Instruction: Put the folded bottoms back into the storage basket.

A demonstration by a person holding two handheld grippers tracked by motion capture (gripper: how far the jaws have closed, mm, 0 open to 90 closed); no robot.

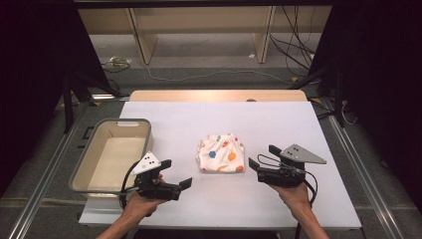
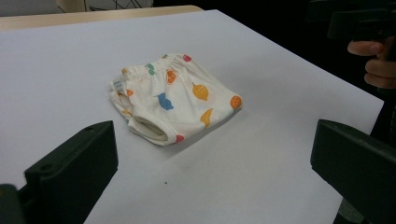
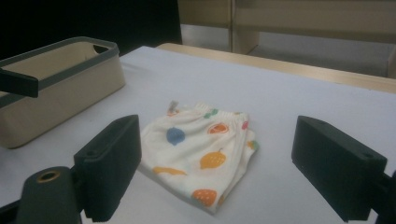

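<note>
On your left a beige bin (image 1: pixel 112 155) with a grey rim sits on the white counter (image 1: pixel 278 124), its inside bare. Beyond the counter's far edge you see a wooden shelf frame (image 1: pixel 199 25), with cables (image 1: pixel 291 45) trailing over the floor (image 1: pixel 209 69).

High view looks down from above; both gripper views sit low, sharing the folded shorts (image 2: pixel 173 96) mid-bench (image 1: pixel 278 119).

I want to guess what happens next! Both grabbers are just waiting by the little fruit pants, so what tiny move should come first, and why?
Probably the left gripper should ease forward toward the folded shorts. Both it and the right gripper are open and hold nothing, the shorts lie untouched between them, and the bin sits on the left gripper's side.
</note>
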